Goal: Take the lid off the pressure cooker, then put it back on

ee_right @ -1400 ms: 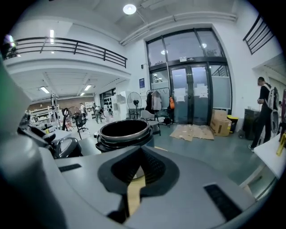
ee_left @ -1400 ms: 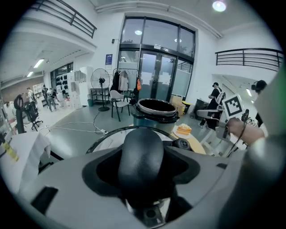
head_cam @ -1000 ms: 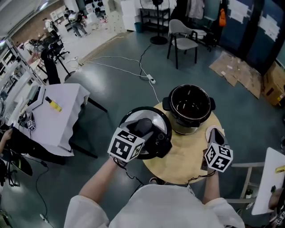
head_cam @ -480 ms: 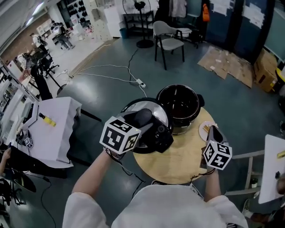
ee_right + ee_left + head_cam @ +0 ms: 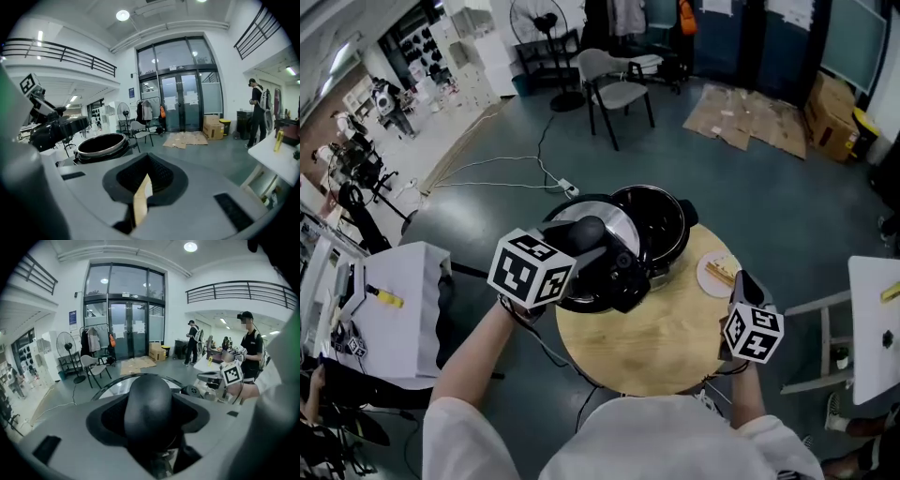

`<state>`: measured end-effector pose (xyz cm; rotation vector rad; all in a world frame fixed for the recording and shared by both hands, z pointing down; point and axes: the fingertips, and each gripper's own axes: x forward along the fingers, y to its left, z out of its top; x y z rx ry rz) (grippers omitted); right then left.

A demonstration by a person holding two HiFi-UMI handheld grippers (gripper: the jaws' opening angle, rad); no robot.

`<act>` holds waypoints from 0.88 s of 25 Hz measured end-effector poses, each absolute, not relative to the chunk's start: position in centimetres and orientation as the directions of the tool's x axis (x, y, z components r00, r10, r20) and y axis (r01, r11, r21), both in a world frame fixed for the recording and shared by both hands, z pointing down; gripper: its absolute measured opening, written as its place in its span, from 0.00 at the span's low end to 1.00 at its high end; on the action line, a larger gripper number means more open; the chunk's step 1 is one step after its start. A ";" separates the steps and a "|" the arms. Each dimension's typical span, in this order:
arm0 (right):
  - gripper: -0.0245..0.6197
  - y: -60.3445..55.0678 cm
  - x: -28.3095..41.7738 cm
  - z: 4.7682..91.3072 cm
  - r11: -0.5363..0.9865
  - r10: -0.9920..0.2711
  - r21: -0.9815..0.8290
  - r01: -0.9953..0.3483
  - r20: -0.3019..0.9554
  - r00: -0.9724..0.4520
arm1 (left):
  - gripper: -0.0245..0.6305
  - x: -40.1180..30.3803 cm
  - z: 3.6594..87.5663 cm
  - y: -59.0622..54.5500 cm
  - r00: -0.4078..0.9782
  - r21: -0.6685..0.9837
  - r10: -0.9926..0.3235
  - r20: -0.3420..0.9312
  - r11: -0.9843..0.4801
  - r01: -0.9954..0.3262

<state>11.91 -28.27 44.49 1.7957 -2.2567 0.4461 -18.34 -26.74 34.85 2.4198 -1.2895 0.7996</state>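
Note:
The black pressure cooker pot (image 5: 661, 220) stands open at the far side of the round wooden table (image 5: 647, 342); it also shows in the right gripper view (image 5: 101, 143). My left gripper (image 5: 598, 248) is shut on the lid's black handle (image 5: 150, 404) and holds the lid (image 5: 581, 230) in the air, tilted, over the pot's left rim. The lid's shiny rim (image 5: 110, 390) shows beyond the handle. My right gripper (image 5: 746, 281) hovers over the table's right edge, jaws together with nothing in them (image 5: 143, 187). The held lid (image 5: 58, 129) appears at left in the right gripper view.
A small plate (image 5: 714, 272) with food lies on the table right of the pot. A white table (image 5: 384, 300) stands at left, another (image 5: 877, 319) at right. A chair (image 5: 614, 89), a floor fan and flattened cardboard (image 5: 750, 117) lie beyond. People stand in the background (image 5: 248, 352).
The left gripper has carried the lid up and to the right, from beside the pot to over its left rim. The right gripper has drifted slightly along the table's right edge.

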 end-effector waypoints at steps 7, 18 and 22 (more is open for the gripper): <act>0.04 -29.2 14.5 46.4 0.140 -0.904 -0.113 -0.984 0.390 -0.174 | 0.45 -16.4 35.1 -31.7 0.473 -0.079 -0.629 0.616 -0.647 -0.758; 0.04 -31.4 14.1 49.8 0.115 -0.884 -0.147 -0.982 0.436 -0.169 | 0.45 -13.6 37.8 -36.5 0.557 -0.095 -0.533 0.637 -0.771 -0.629; 0.04 -32.6 13.9 51.1 0.115 -0.873 -0.164 -0.980 0.453 -0.179 | 0.45 -12.0 38.6 -37.3 0.625 -0.071 -0.453 0.635 -0.841 -0.537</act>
